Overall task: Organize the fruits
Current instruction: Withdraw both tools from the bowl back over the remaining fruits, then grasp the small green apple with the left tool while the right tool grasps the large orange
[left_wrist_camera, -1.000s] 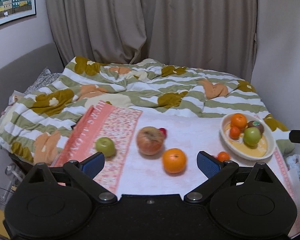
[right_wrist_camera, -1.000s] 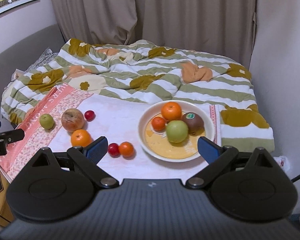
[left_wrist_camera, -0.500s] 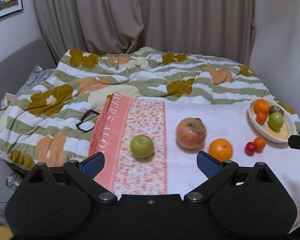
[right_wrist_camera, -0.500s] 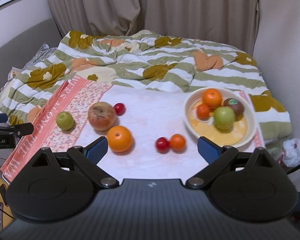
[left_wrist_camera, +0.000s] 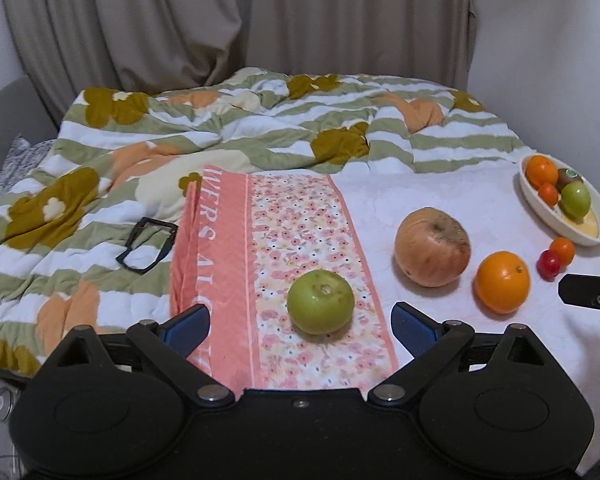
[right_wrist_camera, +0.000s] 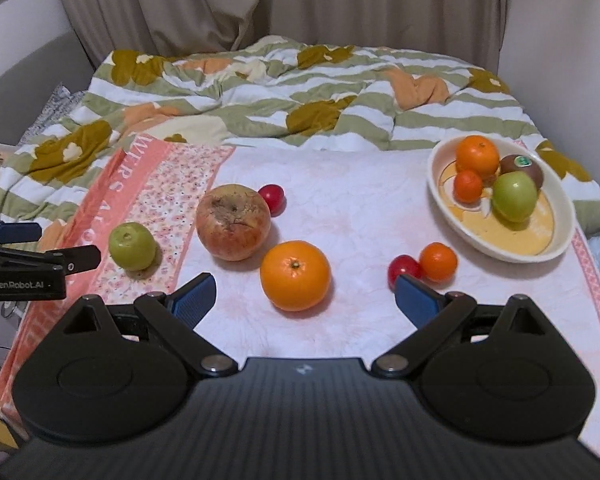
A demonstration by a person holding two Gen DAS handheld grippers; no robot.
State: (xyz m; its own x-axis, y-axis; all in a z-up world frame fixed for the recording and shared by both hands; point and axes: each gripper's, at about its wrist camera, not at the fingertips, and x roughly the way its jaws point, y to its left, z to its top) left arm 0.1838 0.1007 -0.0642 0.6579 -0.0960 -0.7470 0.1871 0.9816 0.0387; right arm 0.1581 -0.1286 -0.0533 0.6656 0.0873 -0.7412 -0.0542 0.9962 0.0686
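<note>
A green apple (left_wrist_camera: 321, 302) lies on the pink flowered cloth (left_wrist_camera: 296, 216), just ahead of my left gripper (left_wrist_camera: 300, 322). Its jaws are closing, wide apart, with no pad on the fruit. My right gripper (right_wrist_camera: 305, 299) stands open behind a big orange (right_wrist_camera: 295, 274), not touching it. A large blotchy apple (right_wrist_camera: 233, 226) sits between the two fruits, with a small red fruit (right_wrist_camera: 272, 198) behind it. Another red fruit (right_wrist_camera: 404, 270) and a small orange (right_wrist_camera: 438, 261) lie near the cream bowl (right_wrist_camera: 436, 184), which holds several fruits.
A striped flowered quilt (left_wrist_camera: 220, 120) covers the bed behind the cloth. Black glasses (left_wrist_camera: 146, 246) lie on it at the left. Curtains (right_wrist_camera: 260, 0) and walls close the back and right. The left gripper (right_wrist_camera: 40, 256) shows at the right wrist view's left edge.
Both grippers have swung left and lower over the cloth. The green apple now sits between the left fingers' line, and the big orange is centred before the right gripper.
</note>
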